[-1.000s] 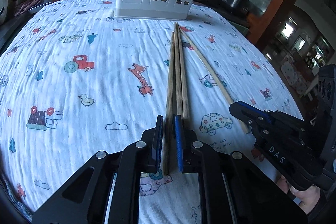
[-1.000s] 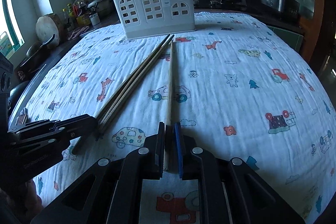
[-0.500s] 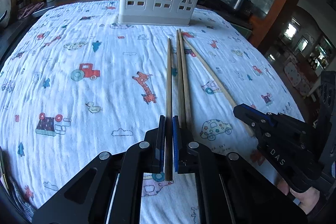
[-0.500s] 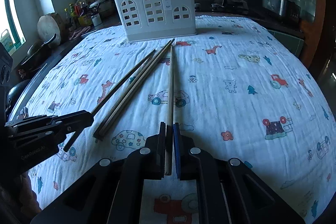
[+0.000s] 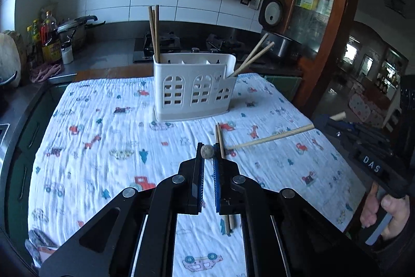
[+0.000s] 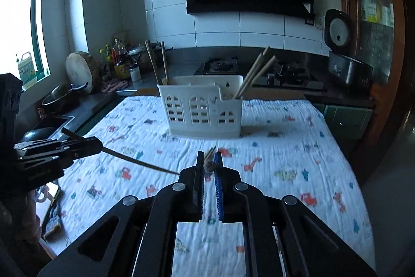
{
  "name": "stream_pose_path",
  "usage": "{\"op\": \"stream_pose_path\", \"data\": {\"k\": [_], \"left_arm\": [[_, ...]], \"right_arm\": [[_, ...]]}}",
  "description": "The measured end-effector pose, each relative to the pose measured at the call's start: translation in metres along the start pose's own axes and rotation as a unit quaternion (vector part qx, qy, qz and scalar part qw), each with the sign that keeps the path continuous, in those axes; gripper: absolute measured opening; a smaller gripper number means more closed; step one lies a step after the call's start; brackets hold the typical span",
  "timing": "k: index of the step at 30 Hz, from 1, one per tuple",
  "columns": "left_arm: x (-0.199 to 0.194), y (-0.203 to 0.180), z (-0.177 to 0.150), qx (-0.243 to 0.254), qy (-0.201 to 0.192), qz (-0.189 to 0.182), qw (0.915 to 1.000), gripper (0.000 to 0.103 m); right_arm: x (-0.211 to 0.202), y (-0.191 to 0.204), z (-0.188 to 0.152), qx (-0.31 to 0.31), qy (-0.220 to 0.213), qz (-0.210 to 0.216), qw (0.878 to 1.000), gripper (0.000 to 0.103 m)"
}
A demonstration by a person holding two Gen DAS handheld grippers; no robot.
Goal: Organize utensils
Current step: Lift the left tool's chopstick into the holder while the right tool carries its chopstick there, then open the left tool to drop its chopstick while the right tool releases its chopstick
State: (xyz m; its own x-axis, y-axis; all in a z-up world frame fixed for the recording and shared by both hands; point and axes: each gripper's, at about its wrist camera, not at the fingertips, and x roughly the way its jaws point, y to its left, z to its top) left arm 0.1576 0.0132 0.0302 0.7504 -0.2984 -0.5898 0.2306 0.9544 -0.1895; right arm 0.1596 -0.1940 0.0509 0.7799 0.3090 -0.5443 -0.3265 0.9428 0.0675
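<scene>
A white utensil caddy [image 5: 194,90] [image 6: 203,108] stands at the far side of the cloth-covered table, with chopsticks upright in its left end and leaning out of its right end. My left gripper [image 5: 208,153] is shut on a chopstick, seen end-on between the pads; the right wrist view shows that dark stick [image 6: 135,160] slanting down from the gripper [image 6: 90,144]. My right gripper [image 6: 208,164] is shut on a pale chopstick [image 5: 269,139], raised over the table and tilted down. Two more chopsticks [image 5: 220,139] lie on the cloth below.
The table carries a white cloth with cartoon prints [image 5: 103,147]. Behind it run a counter with a gas stove [image 6: 220,66], bottles [image 5: 49,40], a pot [image 6: 59,98] and a rice cooker [image 6: 347,69]. A wooden cabinet [image 5: 319,17] stands at the right.
Both grippers have lifted their chopsticks off the cloth and tilted up, so the caddy and kitchen wall now fill the views. Two chopsticks stay on the table.
</scene>
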Motion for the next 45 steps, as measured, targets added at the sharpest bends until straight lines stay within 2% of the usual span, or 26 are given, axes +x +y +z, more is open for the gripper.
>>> {"op": "stream_pose_path", "data": {"k": [7,13,19,24,26,29,34,39,43,45], "left_arm": [[0.004,0.005,0.056,0.003,-0.007,-0.018,0.9998,0.005],[-0.006,0.0,0.116,0.024,-0.045,-0.02,0.9985,0.005],[-0.005,-0.004,0.178,0.052,-0.091,0.029,0.9941,0.005],[0.015,0.005,0.206,0.044,-0.109,0.062,0.9911,0.005],[0.028,0.013,0.211,0.035,-0.11,0.076,0.9904,0.005],[0.047,0.024,0.212,0.018,-0.101,0.076,0.9918,0.005],[0.076,0.04,0.198,-0.004,-0.07,0.064,0.9954,0.005],[0.095,0.047,0.183,-0.03,-0.049,0.08,0.9951,0.006],[0.098,0.045,0.171,-0.046,-0.054,0.08,0.9943,0.007],[0.099,0.04,0.166,-0.048,-0.056,0.075,0.9945,0.007]], "right_arm": [[0.009,-0.014,0.085,-0.027,0.009,0.025,0.999,0.008],[0.016,-0.024,0.148,-0.035,0.001,0.022,0.999,0.008],[0.029,-0.029,0.19,-0.035,-0.013,0.005,0.999,0.008],[0.048,-0.033,0.212,-0.037,-0.021,-0.008,0.999,0.008],[0.06,-0.035,0.215,-0.04,-0.022,-0.011,0.999,0.008],[0.079,-0.038,0.214,-0.037,-0.014,-0.007,0.999,0.008],[0.108,-0.041,0.202,-0.034,0.012,0.001,0.999,0.008],[0.132,-0.042,0.189,-0.028,0.039,0.009,0.999,0.008],[0.143,-0.04,0.179,-0.032,0.052,0.014,0.998,0.008],[0.144,-0.038,0.174,-0.04,0.052,0.002,0.998,0.013]]}}
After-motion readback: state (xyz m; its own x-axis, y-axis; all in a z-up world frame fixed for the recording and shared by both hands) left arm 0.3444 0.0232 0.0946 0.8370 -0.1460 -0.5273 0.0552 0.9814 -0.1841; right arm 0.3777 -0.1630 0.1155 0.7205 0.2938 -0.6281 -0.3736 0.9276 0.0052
